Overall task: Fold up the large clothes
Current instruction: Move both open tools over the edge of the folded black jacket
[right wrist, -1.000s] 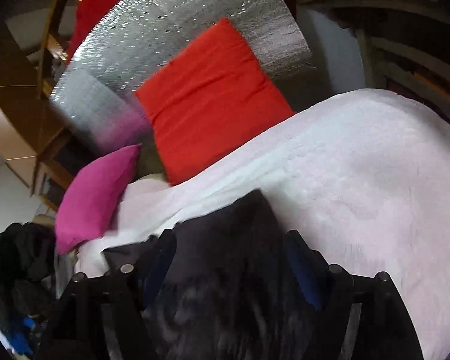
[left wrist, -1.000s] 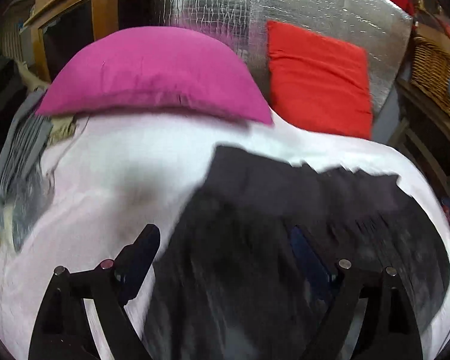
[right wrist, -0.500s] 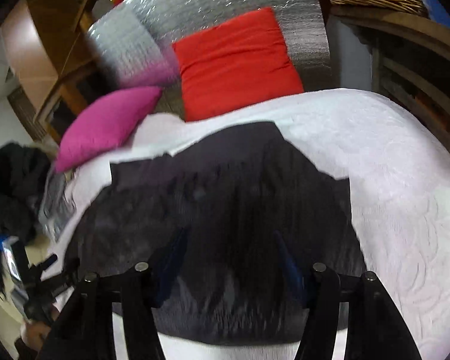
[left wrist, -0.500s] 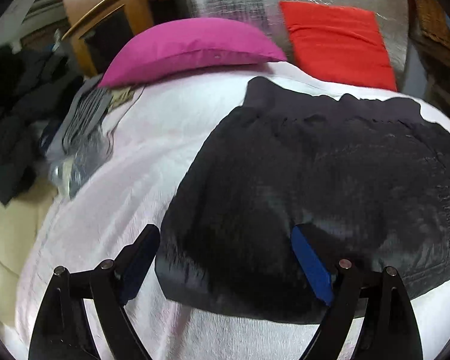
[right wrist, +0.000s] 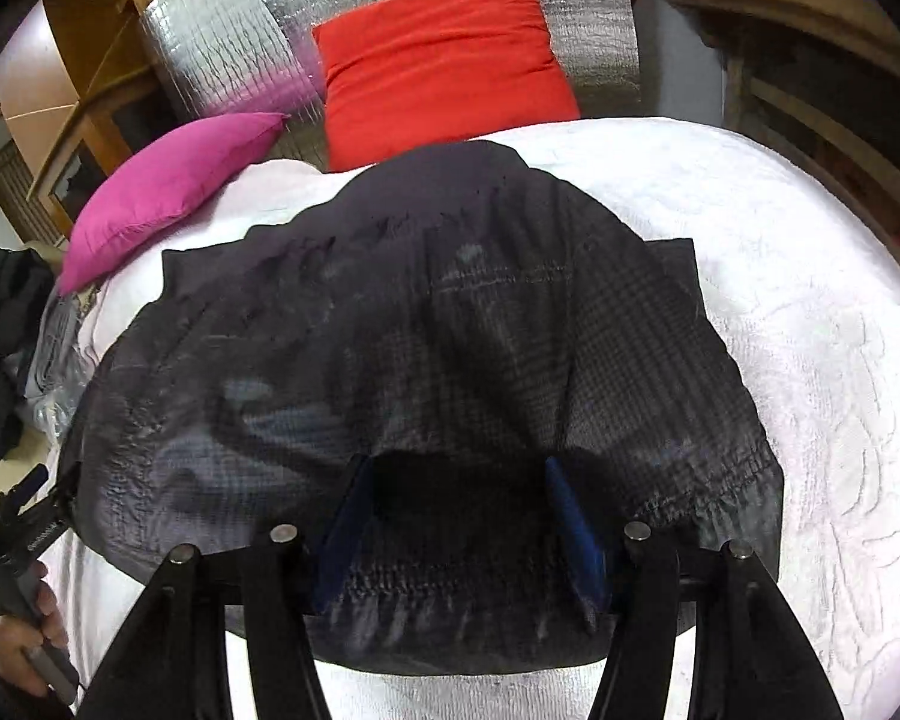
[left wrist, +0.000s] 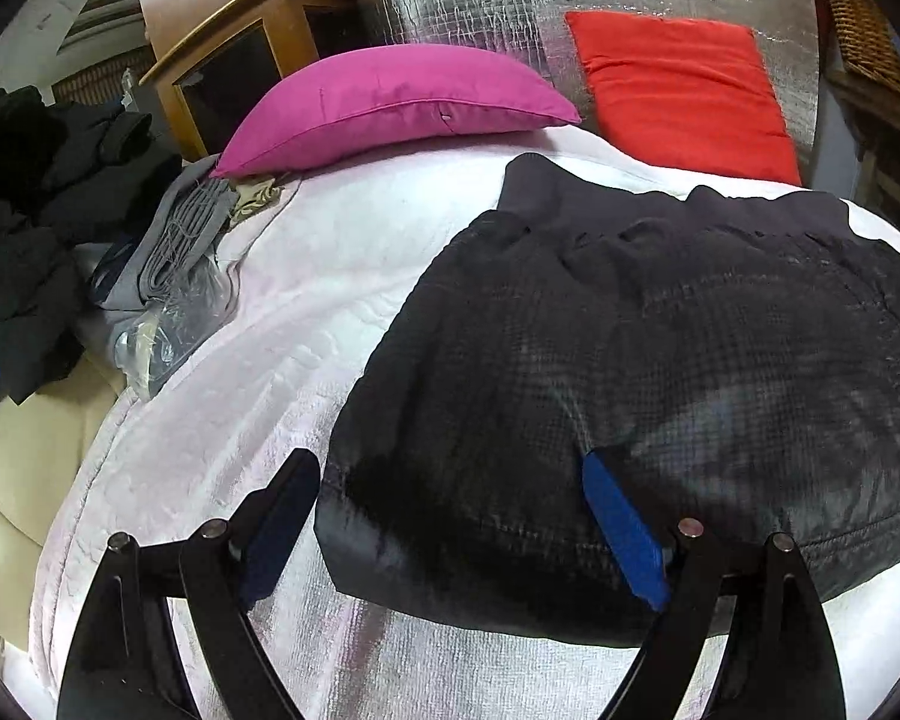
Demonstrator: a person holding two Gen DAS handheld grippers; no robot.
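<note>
- The left gripper [left wrist: 450, 531] had its fingers spread wide, gripping nothing; the near left corner of the garment [left wrist: 630, 372] lay between and just under them.
- The right gripper [right wrist: 459, 525] was likewise spread, its blue pads [right wrist: 573, 531] over the near hem; whether they touched the cloth I could not tell.
- The garment, dark and checked, lay spread on the white bed cover [left wrist: 240, 420]; it looked laid out or perhaps folded once, so most folds seemingly remained.
- Around it: a pink pillow [left wrist: 390, 108] and red cushion [left wrist: 684, 93] at the head, both apart from the cloth; a heap of dark clothes [left wrist: 24, 252] and grey pieces [left wrist: 180, 240] to the left; nothing lay on the garment itself.
</note>
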